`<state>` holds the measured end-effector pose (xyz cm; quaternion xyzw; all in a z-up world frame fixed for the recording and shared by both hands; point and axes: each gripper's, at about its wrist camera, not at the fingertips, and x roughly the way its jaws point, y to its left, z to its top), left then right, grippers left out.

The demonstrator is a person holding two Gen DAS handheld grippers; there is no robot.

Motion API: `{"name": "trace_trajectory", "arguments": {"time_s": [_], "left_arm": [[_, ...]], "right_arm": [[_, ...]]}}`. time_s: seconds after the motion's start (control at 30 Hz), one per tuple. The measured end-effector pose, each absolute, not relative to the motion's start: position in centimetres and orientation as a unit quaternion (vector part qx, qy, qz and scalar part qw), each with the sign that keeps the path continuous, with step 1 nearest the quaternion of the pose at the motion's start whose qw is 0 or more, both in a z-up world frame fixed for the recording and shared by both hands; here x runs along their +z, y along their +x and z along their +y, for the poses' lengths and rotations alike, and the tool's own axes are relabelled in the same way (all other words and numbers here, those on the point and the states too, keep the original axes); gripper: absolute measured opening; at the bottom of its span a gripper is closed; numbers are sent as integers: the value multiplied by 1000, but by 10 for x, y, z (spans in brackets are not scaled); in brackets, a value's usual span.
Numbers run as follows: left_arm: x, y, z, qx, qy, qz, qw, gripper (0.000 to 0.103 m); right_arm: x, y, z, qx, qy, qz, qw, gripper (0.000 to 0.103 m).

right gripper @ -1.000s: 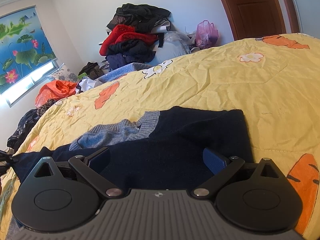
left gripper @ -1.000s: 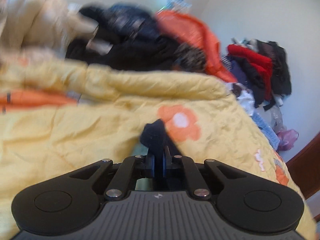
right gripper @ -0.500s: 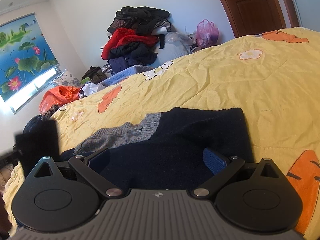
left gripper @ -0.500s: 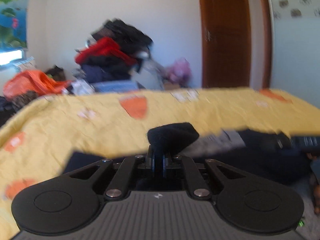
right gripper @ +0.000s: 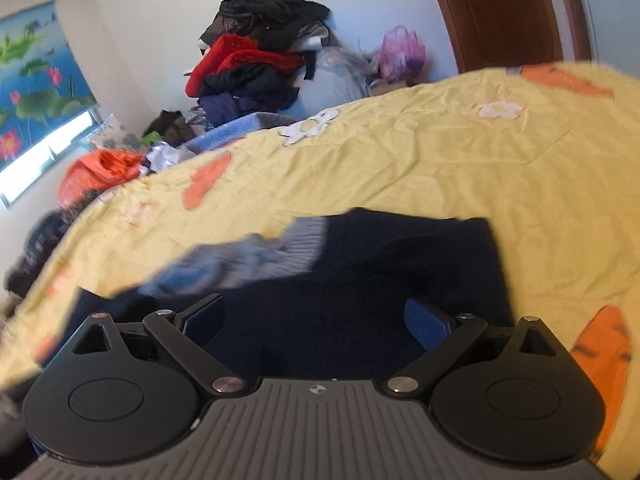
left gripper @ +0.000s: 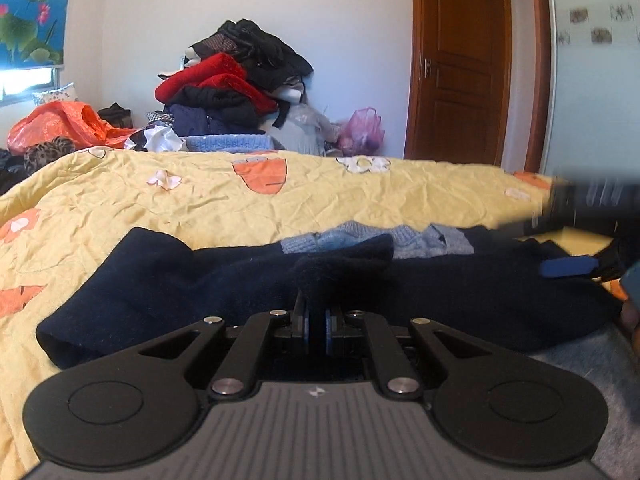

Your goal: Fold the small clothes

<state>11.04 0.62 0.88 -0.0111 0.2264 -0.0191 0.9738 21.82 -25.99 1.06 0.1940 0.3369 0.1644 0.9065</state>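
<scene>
A small navy sweater (left gripper: 168,280) with a grey-blue knit collar (left gripper: 360,238) lies flat on the yellow bedspread (left gripper: 240,200). My left gripper (left gripper: 316,320) is shut on a bunched fold of the sweater's navy fabric, held low over the garment. In the right wrist view the same sweater (right gripper: 360,280) spreads under my right gripper (right gripper: 316,316), whose blue pads (right gripper: 424,320) stand wide apart with nothing pinched between them. The right gripper's blue pad also shows at the far right of the left wrist view (left gripper: 568,268). The collar (right gripper: 248,260) looks blurred.
A tall heap of red, black and navy clothes (left gripper: 236,76) stands beyond the bed against the wall. An orange bag (left gripper: 60,124) and a pink bag (left gripper: 364,132) sit there too. A brown door (left gripper: 468,64) is at the back right.
My left gripper swung across from the clothes heap side to the sweater, carrying the navy fold, and rolled upright. The right gripper stayed put and open; its view is now blurred.
</scene>
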Motion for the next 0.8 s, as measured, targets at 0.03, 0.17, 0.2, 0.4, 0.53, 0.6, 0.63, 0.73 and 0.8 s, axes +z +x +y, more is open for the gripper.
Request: {"name": "trace_trajectory", "arguments": {"time_s": [0.03, 0.17, 0.2, 0.4, 0.53, 0.6, 0.63, 0.73, 0.8], "left_arm": [[9, 110, 7, -20, -14, 224, 974, 7], [10, 104, 7, -29, -17, 204, 978, 7], [10, 103, 8, -32, -19, 199, 979, 7], [11, 101, 7, -33, -17, 190, 981, 7], [12, 100, 7, -45, -16, 189, 981, 10], [12, 98, 9, -46, -16, 187, 981, 26], [12, 98, 9, -39, -16, 187, 982, 56], [14, 87, 13, -17, -26, 146, 989, 100], [14, 84, 14, -12, -30, 136, 990, 100]], "right_arm": [[17, 218, -256, 200, 236, 340, 888, 97], [19, 241, -217, 324, 364, 428, 761, 96], [15, 247, -204, 338, 380, 448, 735, 94], [6, 269, -145, 319, 330, 506, 730, 61], [3, 271, -132, 316, 285, 505, 751, 28], [9, 271, -142, 322, 285, 494, 756, 23], [14, 270, -148, 325, 283, 486, 760, 22], [33, 270, -179, 330, 280, 463, 773, 21], [45, 269, -204, 326, 269, 454, 784, 21]]}}
